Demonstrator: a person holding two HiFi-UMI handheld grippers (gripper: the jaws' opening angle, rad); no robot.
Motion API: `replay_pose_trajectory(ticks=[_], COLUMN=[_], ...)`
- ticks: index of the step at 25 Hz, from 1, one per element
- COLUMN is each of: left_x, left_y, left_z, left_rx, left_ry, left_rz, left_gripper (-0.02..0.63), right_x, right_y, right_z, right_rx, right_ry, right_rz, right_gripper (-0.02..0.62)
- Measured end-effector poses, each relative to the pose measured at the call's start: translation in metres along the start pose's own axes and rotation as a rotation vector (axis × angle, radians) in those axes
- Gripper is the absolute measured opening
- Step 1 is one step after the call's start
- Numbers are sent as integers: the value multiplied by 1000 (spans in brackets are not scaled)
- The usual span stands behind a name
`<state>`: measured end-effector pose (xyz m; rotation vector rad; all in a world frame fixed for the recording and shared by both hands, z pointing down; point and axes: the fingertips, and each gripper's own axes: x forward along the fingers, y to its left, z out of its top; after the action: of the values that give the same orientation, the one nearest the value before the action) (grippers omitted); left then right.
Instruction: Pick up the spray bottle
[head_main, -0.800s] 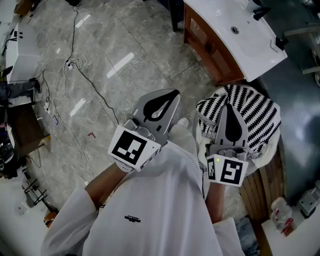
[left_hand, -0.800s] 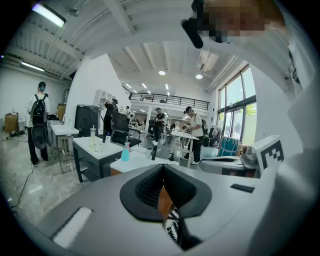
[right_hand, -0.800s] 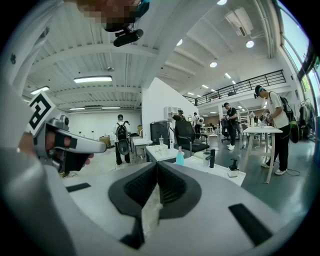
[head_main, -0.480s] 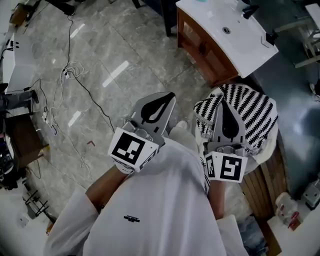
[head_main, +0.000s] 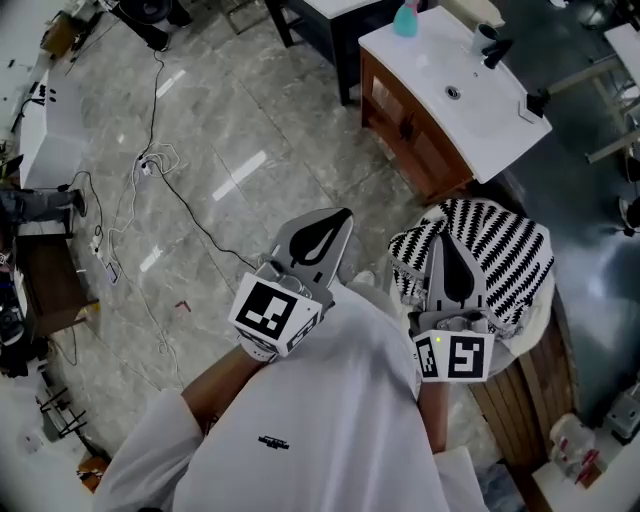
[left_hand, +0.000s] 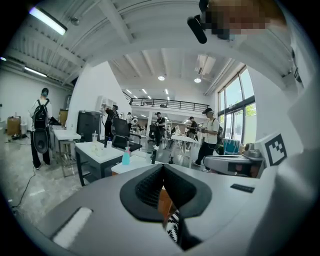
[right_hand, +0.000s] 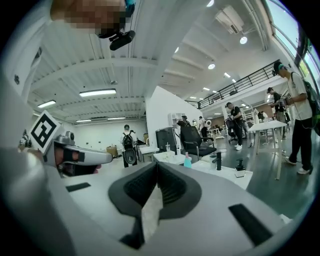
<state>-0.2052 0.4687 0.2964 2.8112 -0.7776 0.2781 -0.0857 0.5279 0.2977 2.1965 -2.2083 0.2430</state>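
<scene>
The spray bottle (head_main: 405, 20) is small and teal and stands at the far corner of a white sink counter (head_main: 430, 85). It is far ahead of both grippers. It shows small in the left gripper view as the bottle (left_hand: 126, 157) and in the right gripper view as the bottle (right_hand: 187, 161). My left gripper (head_main: 345, 213) hangs over the floor, jaws shut and empty (left_hand: 162, 166). My right gripper (head_main: 439, 238) is over a black-and-white striped cloth (head_main: 505, 235), also shut with nothing in it (right_hand: 156, 164).
The counter sits on a wooden cabinet (head_main: 405, 125) and carries a black tap (head_main: 490, 45). Cables (head_main: 150, 160) trail over the grey stone floor at the left. Wooden slats (head_main: 520, 385) lie at the lower right. People and tables stand far off in the hall.
The sink cabinet has slid down in the head view and the teal bottle has come into sight at the top. Both grippers stay shut, in nearly the same pose.
</scene>
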Motion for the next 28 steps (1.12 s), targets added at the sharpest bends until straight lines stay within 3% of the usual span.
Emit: replay_pose_trajectory(ticks=[4, 8, 14, 20, 28], left_x=[3, 16, 46, 102, 203], left_y=[-1, -4, 28, 91, 223], left_z=[-3, -1, 2, 19, 71], left_rx=[7, 31, -26, -26, -48], left_ry=[-16, -26, -15, -1, 36], left_rz=[59, 66, 83, 63, -10], left_gripper=[3, 3, 3, 5, 3], right_x=[-3, 7, 51, 133, 298], right_y=[-5, -12, -22, -45, -72], right_z=[-1, -4, 1, 8, 39], right_rx=[-42, -37, -43, -10, -9], right_ry=[0, 12, 8, 18, 22], right_rz=[5, 39, 81, 46, -45], right_gripper=[6, 6, 6, 6, 6])
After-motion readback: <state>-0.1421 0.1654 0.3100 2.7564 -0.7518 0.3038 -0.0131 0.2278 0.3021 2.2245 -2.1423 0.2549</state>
